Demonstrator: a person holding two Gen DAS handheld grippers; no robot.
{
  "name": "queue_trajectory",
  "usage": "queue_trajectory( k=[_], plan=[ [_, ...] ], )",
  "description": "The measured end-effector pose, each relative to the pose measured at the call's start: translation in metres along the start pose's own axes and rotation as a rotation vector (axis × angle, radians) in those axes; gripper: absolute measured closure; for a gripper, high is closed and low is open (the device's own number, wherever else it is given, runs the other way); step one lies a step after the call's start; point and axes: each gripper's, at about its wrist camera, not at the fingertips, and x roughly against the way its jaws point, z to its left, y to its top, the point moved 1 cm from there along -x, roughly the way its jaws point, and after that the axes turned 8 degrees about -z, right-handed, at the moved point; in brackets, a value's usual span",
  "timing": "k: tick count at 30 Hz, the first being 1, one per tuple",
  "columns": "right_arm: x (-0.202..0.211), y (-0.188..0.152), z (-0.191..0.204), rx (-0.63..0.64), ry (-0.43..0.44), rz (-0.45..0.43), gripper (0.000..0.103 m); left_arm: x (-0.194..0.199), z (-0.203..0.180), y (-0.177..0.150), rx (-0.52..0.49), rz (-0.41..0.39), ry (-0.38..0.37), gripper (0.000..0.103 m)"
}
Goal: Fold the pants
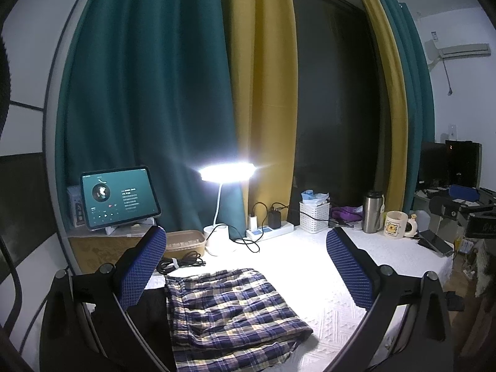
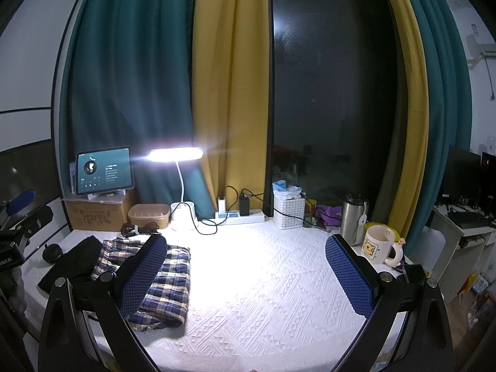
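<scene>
1. Pants of soft blue, cream and yellow plaid cotton (image 1: 231,313) lie already folded into a compact bundle on the white textured tablecloth (image 2: 263,279), at its left side, partly over a black garment (image 2: 74,260).
2. The left gripper (image 1: 248,271) hangs above the bundle, its blue-padded fingers (image 1: 141,268) spread wide and empty.
3. The right gripper (image 2: 245,274) hovers over bare cloth to the bundle's right, likewise wide and holding nothing.
4. Judging by the neat stack, folding looks nearly finished; any last touch would be to press the top layer flat and square the loose near edge.
5. Keep clear of the coiled black cable (image 2: 139,228) behind the bundle.
</scene>
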Motion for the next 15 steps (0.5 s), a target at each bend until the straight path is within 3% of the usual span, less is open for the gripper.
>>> queue_trajectory(
  k=[15],
  plan=[
    [0.0004,-0.0012,0.0003,-0.001,-0.002,0.003,0.001,-0.0020,0.0037,0.0000,0.008,0.011,-0.023,0.001]
  ],
)
